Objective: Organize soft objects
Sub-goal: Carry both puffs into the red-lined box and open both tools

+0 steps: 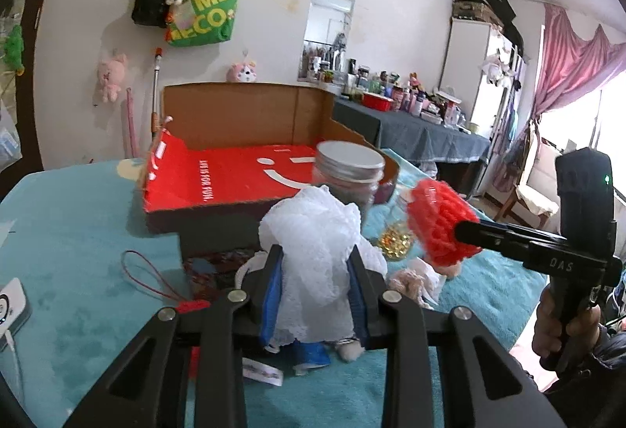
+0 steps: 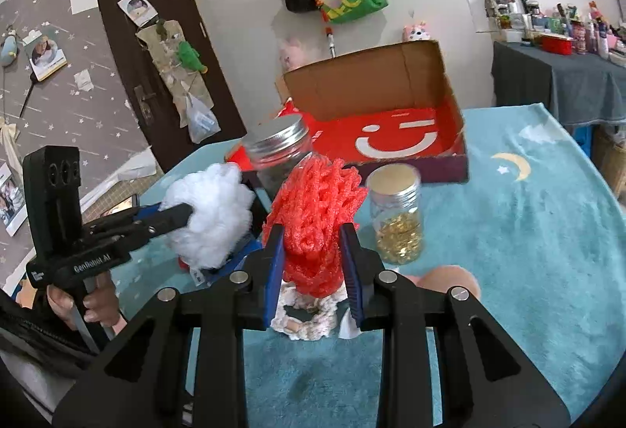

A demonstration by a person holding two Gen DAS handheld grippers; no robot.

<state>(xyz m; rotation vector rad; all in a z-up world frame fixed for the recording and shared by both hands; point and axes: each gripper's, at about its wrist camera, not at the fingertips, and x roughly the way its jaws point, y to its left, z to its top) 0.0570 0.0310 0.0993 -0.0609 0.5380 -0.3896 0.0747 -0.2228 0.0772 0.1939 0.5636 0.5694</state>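
My left gripper (image 1: 316, 256) is shut on a white foam net (image 1: 313, 232), held above the teal cloth; it shows in the right wrist view (image 2: 209, 211) too. My right gripper (image 2: 311, 232) is shut on a red foam net (image 2: 317, 216), which shows in the left wrist view (image 1: 438, 224). The open cardboard box (image 1: 234, 169) with a red smiley lining stands just beyond both; it also shows in the right wrist view (image 2: 391, 138). Small knitted soft toys (image 2: 307, 314) lie on the cloth under the grippers, partly hidden.
A metal-lidded jar (image 1: 348, 169) stands in front of the box. A jar of gold beads (image 2: 397, 216) stands right of the red net. A red cord (image 1: 152, 279) and a white device (image 1: 9, 306) lie at left. A cluttered dark table (image 1: 411, 123) stands behind.
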